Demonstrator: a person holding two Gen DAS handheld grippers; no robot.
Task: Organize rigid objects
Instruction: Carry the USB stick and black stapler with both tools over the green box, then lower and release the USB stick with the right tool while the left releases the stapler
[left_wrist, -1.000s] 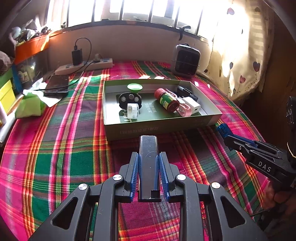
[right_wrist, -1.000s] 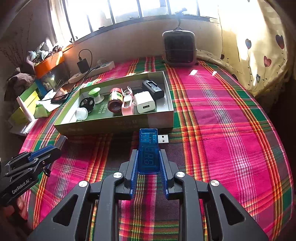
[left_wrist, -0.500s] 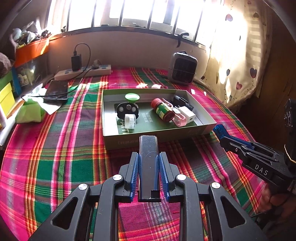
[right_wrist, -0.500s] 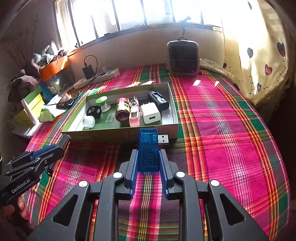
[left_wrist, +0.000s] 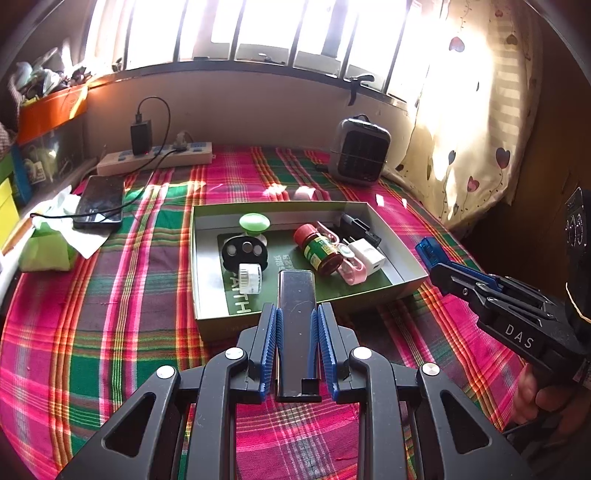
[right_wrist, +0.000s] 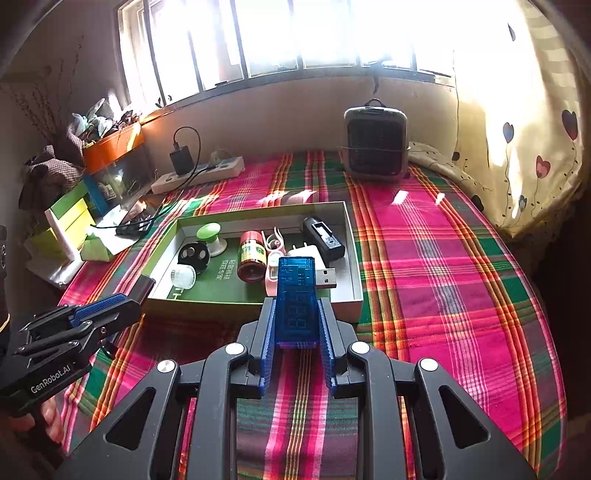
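Both tongs are rising over the tray (left_wrist: 404, 254): left tongs (left_wrist: 296, 332) clenched on a black bar (left_wrist: 296, 314), right tongs (right_wrist: 295, 321) on a blue USB meter (right_wrist: 296, 295), nearing drop-off.

A home bedroom: a plaid bedspread (right_wrist: 424, 258) stretches ahead of the claw, a barred window (right_wrist: 277, 37) beyond it, a heart-print curtain (right_wrist: 535, 129) to the right, and a power strip (left_wrist: 155, 158) with a charging phone (left_wrist: 99, 203) far left.
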